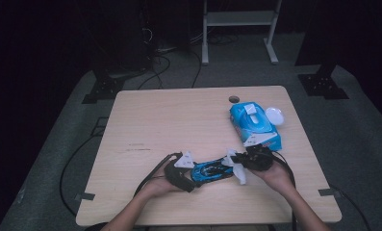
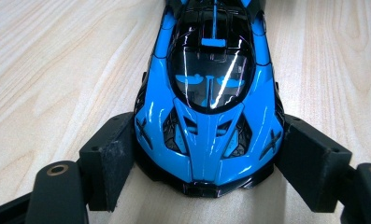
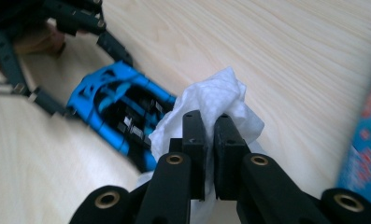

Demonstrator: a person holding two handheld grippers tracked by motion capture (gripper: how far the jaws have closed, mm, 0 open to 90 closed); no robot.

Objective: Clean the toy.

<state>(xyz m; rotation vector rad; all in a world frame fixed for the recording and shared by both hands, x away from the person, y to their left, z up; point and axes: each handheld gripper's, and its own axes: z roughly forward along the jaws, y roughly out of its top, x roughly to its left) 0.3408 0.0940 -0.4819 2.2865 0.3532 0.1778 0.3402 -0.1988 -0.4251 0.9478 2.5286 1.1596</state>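
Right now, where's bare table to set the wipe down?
Free: the wide stretch of table left of the wipes pack and beyond the toy car, plus the front left corner. Crowded: the front middle, where the left gripper clamps the car and the right gripper pinches the wipe.

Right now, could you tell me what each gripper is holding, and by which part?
The left gripper clamps the blue toy car at its nose; the right gripper pinches a bunched white wipe.

A blue toy car (image 2: 210, 100) sits nose-first between the two black jaws of the left tongs (image 2: 206, 161), which press against its front flanks on both sides (black windscreen and vents facing up). Beneath it lies the pale wood-grain table (image 2: 57, 60).
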